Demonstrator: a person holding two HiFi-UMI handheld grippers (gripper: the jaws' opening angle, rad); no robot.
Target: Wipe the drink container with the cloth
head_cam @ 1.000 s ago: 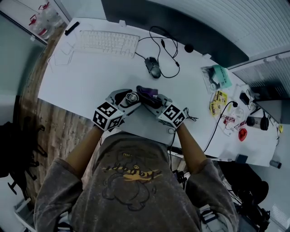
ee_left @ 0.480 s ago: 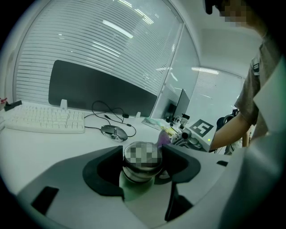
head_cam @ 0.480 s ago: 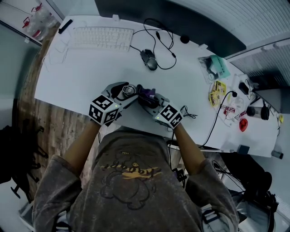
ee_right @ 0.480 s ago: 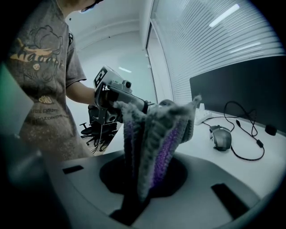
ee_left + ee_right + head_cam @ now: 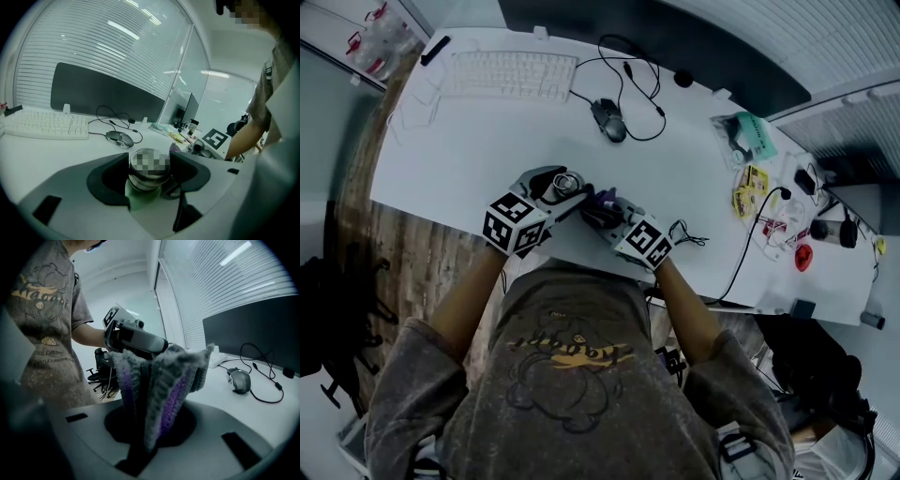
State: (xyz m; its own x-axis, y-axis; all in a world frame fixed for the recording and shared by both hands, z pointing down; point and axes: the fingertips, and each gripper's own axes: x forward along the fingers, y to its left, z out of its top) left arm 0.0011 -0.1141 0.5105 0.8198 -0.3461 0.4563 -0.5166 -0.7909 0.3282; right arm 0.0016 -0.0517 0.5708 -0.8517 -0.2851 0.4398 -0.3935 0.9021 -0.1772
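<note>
The drink container (image 5: 149, 169), a small round metal can, sits upright between the jaws of my left gripper (image 5: 150, 172), which is shut on it just above the white desk. In the head view the container (image 5: 569, 180) shows at the left gripper (image 5: 563, 190) tips. My right gripper (image 5: 151, 425) is shut on a grey and purple knitted cloth (image 5: 165, 383). The cloth (image 5: 602, 200) is bunched up and pressed against the container's right side, with the right gripper (image 5: 606, 214) just behind it. From the right gripper view the cloth hides the container.
A white keyboard (image 5: 512, 74) and a dark mouse (image 5: 609, 120) with its cable lie at the far side of the desk (image 5: 459, 150). Packets (image 5: 750, 200), a green pouch (image 5: 753, 146) and cables clutter the right end. The desk's near edge runs just under the grippers.
The right gripper has shifted slightly left with the cloth, closer against the container. The left gripper still holds the container in about the same place.
</note>
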